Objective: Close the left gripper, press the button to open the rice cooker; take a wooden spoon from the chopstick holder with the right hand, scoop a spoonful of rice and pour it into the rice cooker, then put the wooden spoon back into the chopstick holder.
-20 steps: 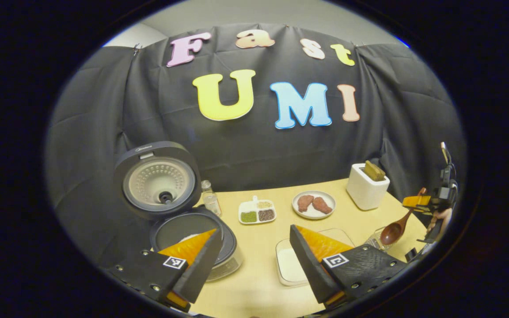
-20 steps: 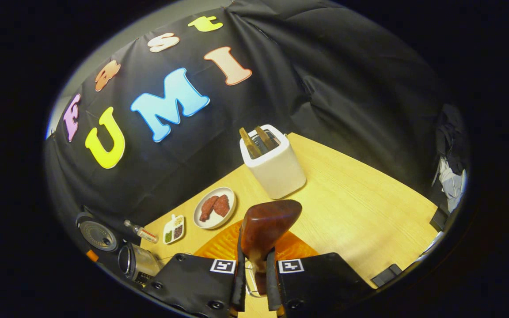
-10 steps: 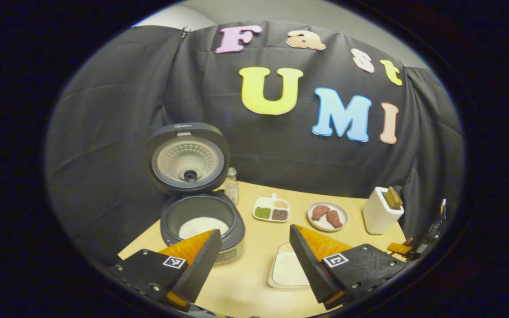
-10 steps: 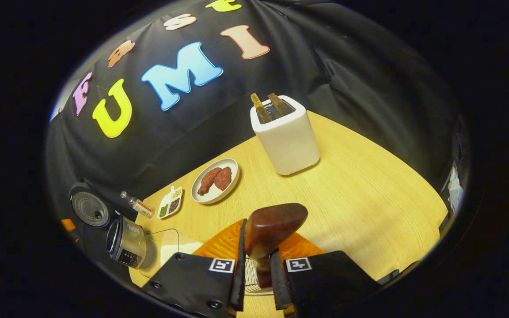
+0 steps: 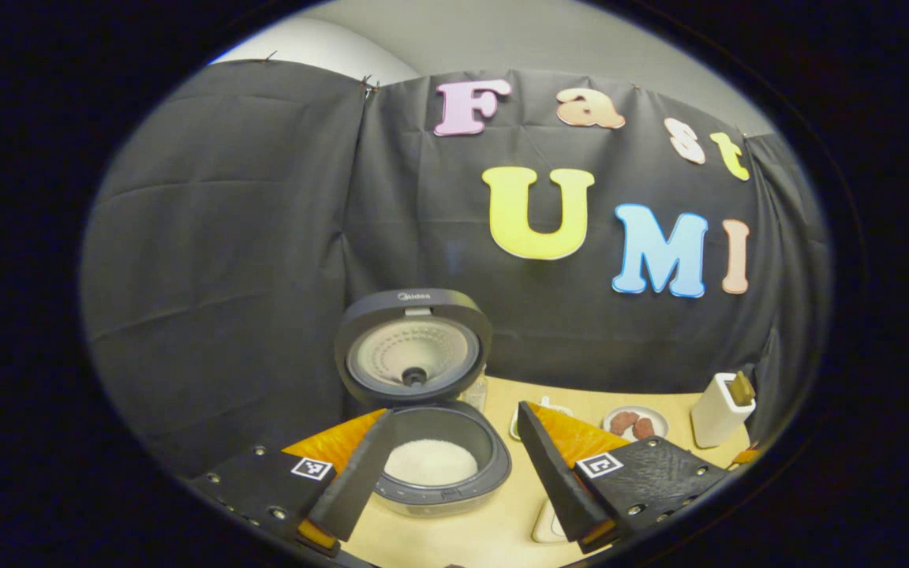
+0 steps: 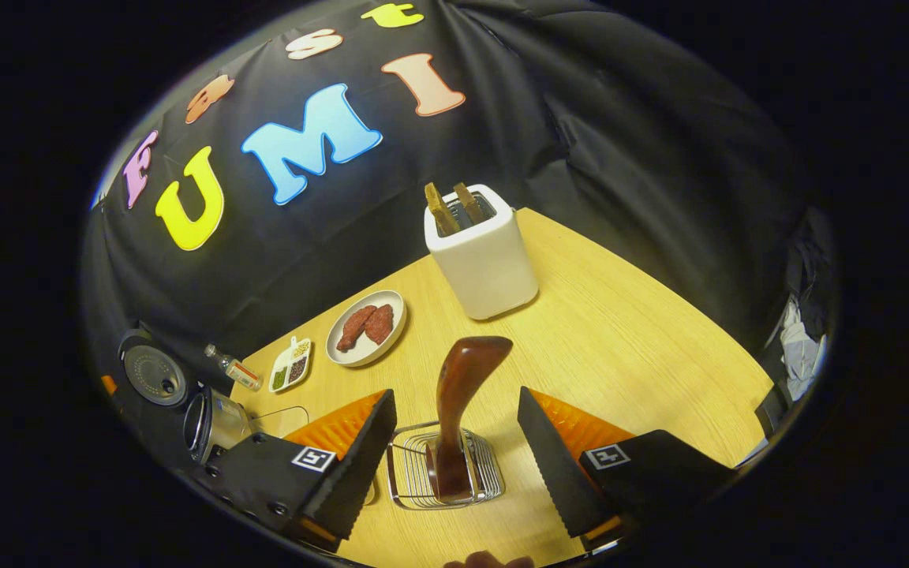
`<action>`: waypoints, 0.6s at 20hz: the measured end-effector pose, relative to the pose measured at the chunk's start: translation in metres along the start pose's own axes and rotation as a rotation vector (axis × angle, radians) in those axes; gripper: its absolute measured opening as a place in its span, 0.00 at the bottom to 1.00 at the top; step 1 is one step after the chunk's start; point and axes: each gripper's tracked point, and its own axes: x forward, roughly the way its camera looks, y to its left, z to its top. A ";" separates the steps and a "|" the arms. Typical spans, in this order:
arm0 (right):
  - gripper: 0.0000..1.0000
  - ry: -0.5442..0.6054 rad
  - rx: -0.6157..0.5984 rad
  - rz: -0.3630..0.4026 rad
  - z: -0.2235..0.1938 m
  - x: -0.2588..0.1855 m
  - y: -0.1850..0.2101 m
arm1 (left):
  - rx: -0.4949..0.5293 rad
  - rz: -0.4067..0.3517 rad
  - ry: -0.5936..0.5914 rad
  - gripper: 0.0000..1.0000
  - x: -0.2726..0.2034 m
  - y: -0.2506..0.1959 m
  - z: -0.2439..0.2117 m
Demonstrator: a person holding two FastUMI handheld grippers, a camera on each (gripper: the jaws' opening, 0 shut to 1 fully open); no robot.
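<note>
Released since half a second ago, the wooden spoon is now standing free in the wire chopstick holder, bowl end up, while the right gripper is holding its jaws spread wide on either side, touching neither. Bare counter is lying open to the right of the holder, out to the counter's right edge. Farther back, a plate of meat and a white toaster are sitting near the back edge. In the left gripper view, the left gripper is also hanging with jaws spread, framing the rice cooker, whose lid is standing open over white rice. Its front is partly hidden behind the left finger, and a tray at the bottom edge is being cut off.
</note>
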 end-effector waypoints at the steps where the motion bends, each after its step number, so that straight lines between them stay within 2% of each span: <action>1: 0.99 -0.007 -0.005 -0.010 0.000 -0.008 0.000 | 0.012 0.001 -0.018 0.96 0.005 0.007 0.011; 7: 0.98 -0.142 -0.146 -0.066 0.016 -0.056 0.011 | 0.071 -0.039 -0.142 0.96 0.038 0.036 0.089; 10: 0.98 -0.258 -0.241 -0.112 0.035 -0.087 0.024 | 0.118 -0.012 -0.121 0.96 0.068 0.054 0.099; 12: 0.98 -0.329 -0.317 -0.134 0.044 -0.110 0.036 | 0.158 -0.030 -0.142 0.96 0.085 0.051 0.109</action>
